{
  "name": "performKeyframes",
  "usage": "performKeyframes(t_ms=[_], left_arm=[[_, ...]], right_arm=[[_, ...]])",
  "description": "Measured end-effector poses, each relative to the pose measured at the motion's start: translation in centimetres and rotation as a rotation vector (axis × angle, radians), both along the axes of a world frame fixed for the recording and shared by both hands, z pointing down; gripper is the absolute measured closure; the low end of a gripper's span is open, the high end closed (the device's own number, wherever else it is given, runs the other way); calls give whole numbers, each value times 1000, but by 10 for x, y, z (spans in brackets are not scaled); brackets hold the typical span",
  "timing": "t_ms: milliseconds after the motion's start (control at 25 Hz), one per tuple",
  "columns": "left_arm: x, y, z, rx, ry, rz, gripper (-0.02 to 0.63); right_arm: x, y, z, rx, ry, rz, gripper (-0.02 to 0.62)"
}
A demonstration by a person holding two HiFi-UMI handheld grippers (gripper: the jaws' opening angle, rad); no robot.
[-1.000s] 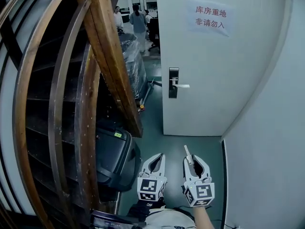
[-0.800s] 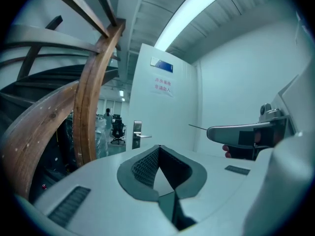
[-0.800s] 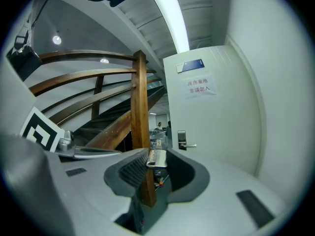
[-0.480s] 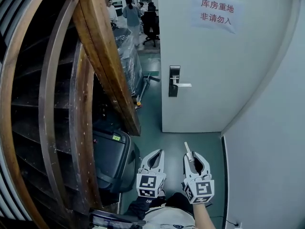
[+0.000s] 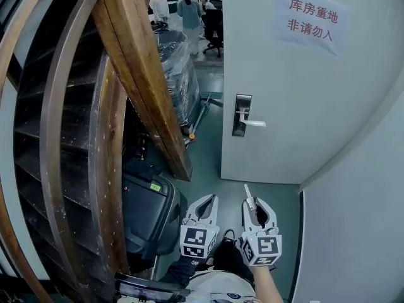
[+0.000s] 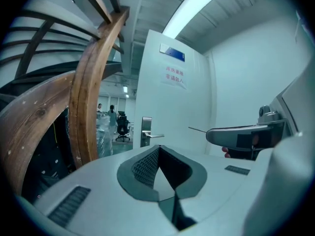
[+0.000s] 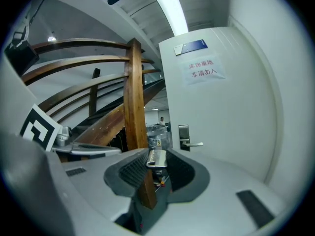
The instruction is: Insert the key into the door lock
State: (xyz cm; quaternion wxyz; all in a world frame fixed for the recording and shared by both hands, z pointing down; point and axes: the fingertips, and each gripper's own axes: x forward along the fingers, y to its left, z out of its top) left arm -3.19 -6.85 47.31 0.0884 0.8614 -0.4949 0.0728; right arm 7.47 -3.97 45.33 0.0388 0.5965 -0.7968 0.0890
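The white door (image 5: pixel 284 87) stands ahead, with a steel lock plate (image 5: pixel 239 115) and a lever handle (image 5: pixel 254 123) near its left edge. My right gripper (image 5: pixel 251 202) is low in the head view, shut on a silver key (image 5: pixel 247 192) whose blade points forward at the door. In the right gripper view the key (image 7: pixel 156 158) sits pinched between the pads, and the lock plate (image 7: pixel 183 137) is well beyond it. My left gripper (image 5: pixel 211 199) hangs beside the right one, its jaws closed with nothing between them. The left gripper view shows the lock plate (image 6: pixel 146 132) far off.
A curved wooden staircase rail (image 5: pixel 142 74) rises close on the left, with a black case (image 5: pixel 148 210) under it. A plastic-wrapped stack (image 5: pixel 180 74) and several people (image 5: pixel 189 8) are beyond the door's open edge. A white wall (image 5: pixel 360 219) runs close along the right.
Both grippers have moved forward toward the door together. The door and its lock plate look larger and sit further right in the head view.
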Motion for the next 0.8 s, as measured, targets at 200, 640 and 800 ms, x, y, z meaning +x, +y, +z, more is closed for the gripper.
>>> performKeyframes(t_ms=[200, 640, 800], left_arm=[[17, -61, -3, 14, -10, -36, 601], [30, -141, 18, -4, -31, -82, 601], [18, -157, 31, -21, -34, -115, 601]], right_arm=[[12, -62, 0, 8, -14, -42, 477], [31, -154, 34, -58, -4, -87, 477], [29, -177, 62, -110, 12, -79, 477]])
